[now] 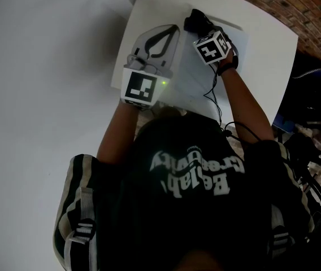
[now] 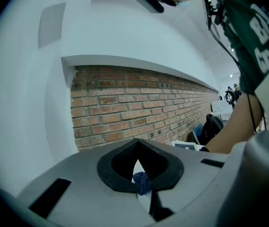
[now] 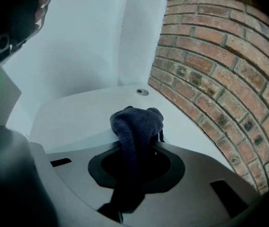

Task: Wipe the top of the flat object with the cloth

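White bench (image 1: 262, 44) fills the head view beside a red brick wall (image 1: 296, 4), as a person in a dark printed T-shirt (image 1: 194, 174) with striped sleeves leans over it with a gripper in each hand. A pale flat object (image 1: 191, 72) lies on the bench under both tools. The left gripper (image 1: 173, 30) sits over the flat object's near-left part, its tongs brought together at the tips with nothing clamped; whether it presses on the surface cannot be told. The right gripper (image 1: 201, 27) is over the far side of the flat object, its tongs closed on a dark blue cloth (image 3: 137, 122), which bunches out past the tips and meets the pale surface. A small round fitting (image 3: 142, 91) is set in the bench beyond the cloth. A green light (image 1: 164, 83) glows on the left gripper's body.
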`<state>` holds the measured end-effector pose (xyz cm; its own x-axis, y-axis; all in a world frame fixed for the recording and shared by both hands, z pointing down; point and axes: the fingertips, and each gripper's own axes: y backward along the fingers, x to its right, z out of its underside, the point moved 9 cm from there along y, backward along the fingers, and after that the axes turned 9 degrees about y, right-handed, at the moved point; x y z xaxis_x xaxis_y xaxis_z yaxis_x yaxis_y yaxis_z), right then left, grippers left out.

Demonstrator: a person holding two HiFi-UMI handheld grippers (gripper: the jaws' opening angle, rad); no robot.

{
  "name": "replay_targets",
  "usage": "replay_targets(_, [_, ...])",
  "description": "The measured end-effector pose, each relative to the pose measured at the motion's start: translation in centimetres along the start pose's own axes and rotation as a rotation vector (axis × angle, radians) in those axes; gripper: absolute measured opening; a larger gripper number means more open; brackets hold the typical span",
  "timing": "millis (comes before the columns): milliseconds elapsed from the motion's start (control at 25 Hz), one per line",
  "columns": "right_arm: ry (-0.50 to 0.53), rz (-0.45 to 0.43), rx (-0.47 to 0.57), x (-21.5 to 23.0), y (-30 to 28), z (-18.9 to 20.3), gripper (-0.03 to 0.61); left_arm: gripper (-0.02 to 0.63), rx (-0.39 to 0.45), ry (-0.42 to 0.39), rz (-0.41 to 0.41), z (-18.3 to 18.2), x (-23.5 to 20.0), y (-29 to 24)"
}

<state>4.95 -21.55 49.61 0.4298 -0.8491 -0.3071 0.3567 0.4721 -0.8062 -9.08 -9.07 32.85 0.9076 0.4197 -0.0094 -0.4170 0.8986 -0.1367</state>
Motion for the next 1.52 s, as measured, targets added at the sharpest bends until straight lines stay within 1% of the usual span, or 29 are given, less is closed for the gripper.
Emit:
replay_targets(200, [-0.044, 0.029, -0.026, 1.3, 0.8, 2.1, 0.060, 0.000, 0.008, 0.004, 0.027, -0.2, 1.1, -0.7])
replay_targets(360, [-0.100, 0.064, -0.052, 3.2, 2.1, 4.5, 0.060, -0.001, 0.010, 0.005, 0.049, -0.7, 2.3, -1.3])
replay_targets(520, [-0.170, 0.101, -0.076, 5.3, 3.7, 7.5, 0.060, 0.000, 0.002, -0.033, 0.076, -1.2, 3.3, -2.1])
replay_targets(760, [-0.236, 0.156, -0.108, 7.7, 5.7, 11.6, 0.060, 0.000, 0.013, 0.008, 0.085, -1.8, 4.9, -2.8])
replay_targets(920, [-0.262, 0.170, -0.110, 8.4, 6.4, 13.4, 0.058, 0.000, 0.013, -0.017, 0.098, -2.0, 6.0, -3.2])
replay_targets(1040, [-0.264, 0.166, -0.084, 8.5, 6.8, 13.4, 0.060, -0.001, 0.008, -0.022, 0.093, -1.8, 6.7, -3.4])
replay_targets(1160, [-0.273, 0.164, -0.017, 8.5, 7.5, 12.1, 0.060, 0.000, 0.024, 0.005, 0.074, -1.9, 6.8, -3.3])
replay_targets(1240, [-0.259, 0.152, 0.029, 8.0, 7.7, 10.4, 0.060, 0.000, 0.034, 0.006, 0.057, -1.7, 6.5, -2.9])
replay_targets(1360, [-0.224, 0.113, 0.071, 6.2, 7.3, 7.3, 0.060, -0.002, 0.020, -0.012, 0.060, -1.2, 5.6, -2.3])
replay_targets(1440, [-0.203, 0.084, 0.080, 4.9, 6.7, 5.3, 0.060, 0.000, 0.002, -0.035, 0.069, -1.2, 4.8, -2.0])
replay_targets(1520, [-0.193, 0.058, 0.078, 3.8, 6.1, 3.6, 0.060, 0.000, 0.001, -0.021, 0.077, -1.5, 4.1, -1.9])
